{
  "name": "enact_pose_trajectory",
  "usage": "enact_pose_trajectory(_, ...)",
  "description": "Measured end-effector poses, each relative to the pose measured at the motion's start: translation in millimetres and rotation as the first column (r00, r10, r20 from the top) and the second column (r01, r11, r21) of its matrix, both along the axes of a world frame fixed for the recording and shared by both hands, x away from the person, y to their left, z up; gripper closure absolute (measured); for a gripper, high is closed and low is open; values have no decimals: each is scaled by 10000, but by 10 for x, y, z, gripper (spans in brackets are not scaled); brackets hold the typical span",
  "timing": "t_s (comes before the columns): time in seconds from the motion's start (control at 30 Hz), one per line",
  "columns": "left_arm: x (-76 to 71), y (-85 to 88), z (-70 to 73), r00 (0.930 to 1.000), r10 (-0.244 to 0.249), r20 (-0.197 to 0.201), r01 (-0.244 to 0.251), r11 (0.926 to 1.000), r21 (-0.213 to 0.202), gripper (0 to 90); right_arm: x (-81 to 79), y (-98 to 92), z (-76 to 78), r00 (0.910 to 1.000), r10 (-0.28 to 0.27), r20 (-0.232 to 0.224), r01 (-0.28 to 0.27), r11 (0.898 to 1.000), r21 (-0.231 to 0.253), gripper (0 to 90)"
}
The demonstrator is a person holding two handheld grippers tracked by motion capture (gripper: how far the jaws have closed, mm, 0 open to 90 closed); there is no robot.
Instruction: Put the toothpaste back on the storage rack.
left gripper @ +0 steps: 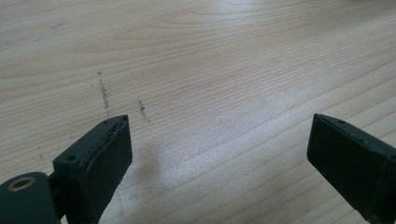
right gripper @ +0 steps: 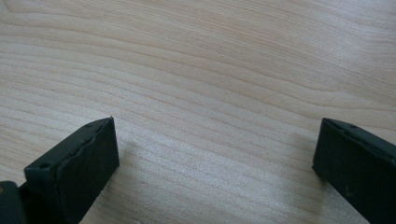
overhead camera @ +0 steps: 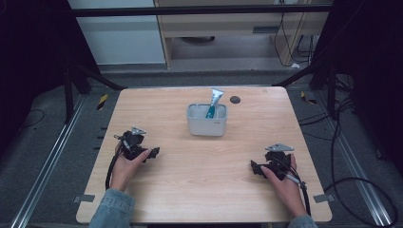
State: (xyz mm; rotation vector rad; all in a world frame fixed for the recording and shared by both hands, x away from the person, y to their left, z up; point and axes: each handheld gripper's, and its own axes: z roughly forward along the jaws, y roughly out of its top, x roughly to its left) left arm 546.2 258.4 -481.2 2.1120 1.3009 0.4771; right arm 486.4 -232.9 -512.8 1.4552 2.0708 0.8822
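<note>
We're seeing a grey bin (overhead camera: 206, 121) sitting mid-counter, ahead of and between both sets of jaws, well apart from each. A white-and-teal tube (overhead camera: 214, 102) is leaning out of it. Left gripper (overhead camera: 151, 154) and right gripper (overhead camera: 256, 167) are resting on the wooden counter (overhead camera: 204, 190), jaws spread wide, gripping nothing.

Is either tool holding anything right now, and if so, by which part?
Nothing is held. The left tool and right tool both stand open over bare table, with only wood between their jaws.
</note>
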Motion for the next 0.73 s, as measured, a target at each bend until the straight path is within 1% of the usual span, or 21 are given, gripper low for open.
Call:
enact_pose_trajectory(0.03,4,5,-11,10000,48,19,-48,10000,-60,59,-1,1,1,10000,3,-8,-3,10000,18,5)
enact_pose_trajectory(0.1,12,21,-36,10000,66,21,-65,10000,-52,56,0,0,0,10000,-2,-1,2,10000,5,4)
enact_pose_trajectory(0.17,22,33,-73,10000,46,-25,-45,10000,77,52,0,0,0,10000,-2,-1,2,10000,3,5)
enact_pose_trajectory(0.23,32,41,-107,9999,82,-109,-83,9998,-153,50,0,0,0,10000,-4,-2,4,10000,4,4)
enact_pose_trajectory(0.3,42,46,-129,9998,91,-153,-94,9998,-188,48,-1,0,1,10000,2,-5,-2,10000,11,5)
enact_pose_trajectory(0.37,52,41,-157,9998,62,-195,-64,9999,-112,46,-1,1,1,10000,3,-6,-3,10000,18,4)
enact_pose_trajectory(0.4,56,41,-170,9999,-43,-139,44,10000,60,36,-1,1,1,10000,0,-9,0,10000,20,4)
enact_pose_trajectory(0.5,55,34,-188,9999,-129,27,128,9996,270,28,-1,1,1,10000,2,-7,-2,10000,19,4)
enact_pose_trajectory(0.6,51,49,-223,9995,-55,314,52,9999,102,4,-1,1,1,10000,4,-8,-4,10000,17,4)
enact_pose_trajectory(0.73,28,64,-265,9971,8,757,0,9999,-100,0,-1,1,1,10000,3,-4,-3,10000,16,5)
